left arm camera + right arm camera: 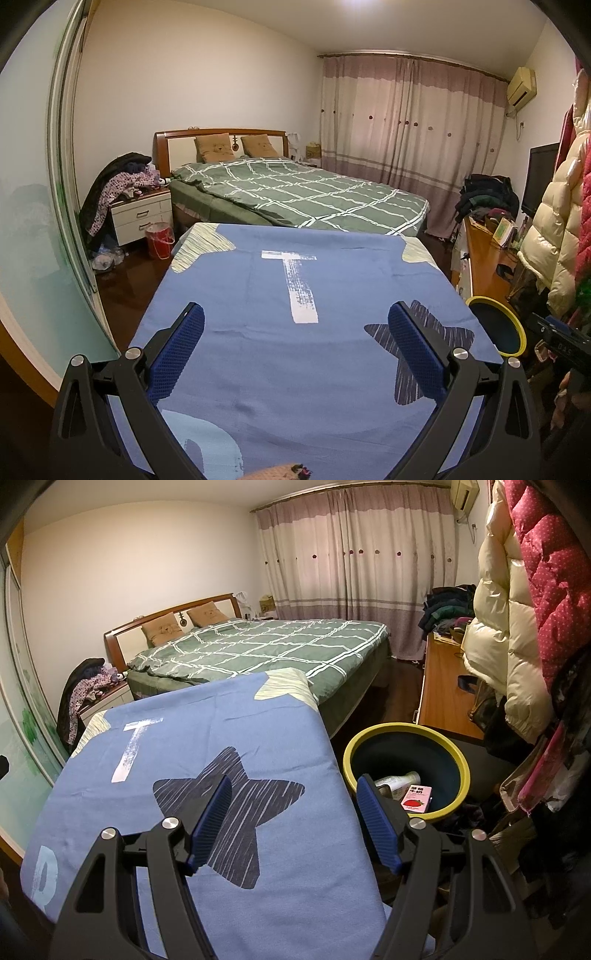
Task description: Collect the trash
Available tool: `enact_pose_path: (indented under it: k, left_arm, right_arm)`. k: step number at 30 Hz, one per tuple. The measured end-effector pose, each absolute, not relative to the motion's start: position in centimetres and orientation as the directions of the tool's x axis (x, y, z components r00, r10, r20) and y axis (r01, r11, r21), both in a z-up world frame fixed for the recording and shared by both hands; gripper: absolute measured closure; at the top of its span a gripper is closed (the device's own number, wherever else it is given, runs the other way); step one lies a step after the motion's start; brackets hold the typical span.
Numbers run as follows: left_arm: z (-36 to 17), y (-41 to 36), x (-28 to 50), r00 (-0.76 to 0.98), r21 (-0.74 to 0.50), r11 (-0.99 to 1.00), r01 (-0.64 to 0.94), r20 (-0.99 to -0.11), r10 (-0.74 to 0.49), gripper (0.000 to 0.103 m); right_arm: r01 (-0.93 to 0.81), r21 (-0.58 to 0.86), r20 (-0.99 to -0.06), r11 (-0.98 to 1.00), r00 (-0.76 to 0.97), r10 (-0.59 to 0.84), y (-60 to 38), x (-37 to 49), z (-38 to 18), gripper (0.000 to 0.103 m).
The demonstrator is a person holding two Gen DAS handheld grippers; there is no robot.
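A dark bin with a yellow rim (pixel 436 734) stands on the floor to the right of a table under a blue cloth (pixel 207 738). Inside the bin lie a pale bottle (pixel 400 781) and a pink carton with a strawberry picture (pixel 417 799). My right gripper (pixel 293 788) hovers over the cloth's right edge beside the bin, open, with nothing between its blue pads. My left gripper (pixel 295 317) hangs over the blue cloth (pixel 295 369), open and empty too. In the left wrist view the bin's yellow rim (pixel 517 325) shows at the right.
Behind the table stands a bed with a green checked quilt (pixel 314 188). A nightstand piled with clothes (pixel 140 210) and a red bucket (pixel 159 240) are at the left. A wooden desk (pixel 439 690) and hanging padded coats (pixel 517 627) crowd the right. A small knitted object (pixel 288 472) lies at the cloth's near edge.
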State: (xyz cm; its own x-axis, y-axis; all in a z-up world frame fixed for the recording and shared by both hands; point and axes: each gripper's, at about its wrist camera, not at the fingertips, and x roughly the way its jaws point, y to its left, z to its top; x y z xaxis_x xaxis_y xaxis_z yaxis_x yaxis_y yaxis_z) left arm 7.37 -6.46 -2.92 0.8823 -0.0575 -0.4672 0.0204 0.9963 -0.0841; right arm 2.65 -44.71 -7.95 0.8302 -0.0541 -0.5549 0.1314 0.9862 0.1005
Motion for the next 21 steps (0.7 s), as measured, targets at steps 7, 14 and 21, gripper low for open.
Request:
enact_pose_path:
  k: [7,14,21]
  left_arm:
    - [-3.04,-6.52,7.52,0.881,-0.078,0.997,0.019,-0.470,-0.054,0.005]
    - [-3.42,-6.56,7.74,0.878,-0.069,0.997,0.021,-0.476,-0.051,0.005]
    - [-3.72,-6.63,8.11,0.872,-0.065,0.998,0.020,-0.487,-0.050,0.005]
  right_arm:
    - [0.133,0.100,-0.559,0.986,0.828,-0.055,-44.61,2.66,-8.44,0.036]
    - [0.132,0.100,-0.560,0.986,0.827,-0.054,-44.65,2.72,-8.37,0.036]
    - [0.132,0.101,-0.560,0.986,0.827,-0.054,-44.64,2.74,-8.38,0.036]
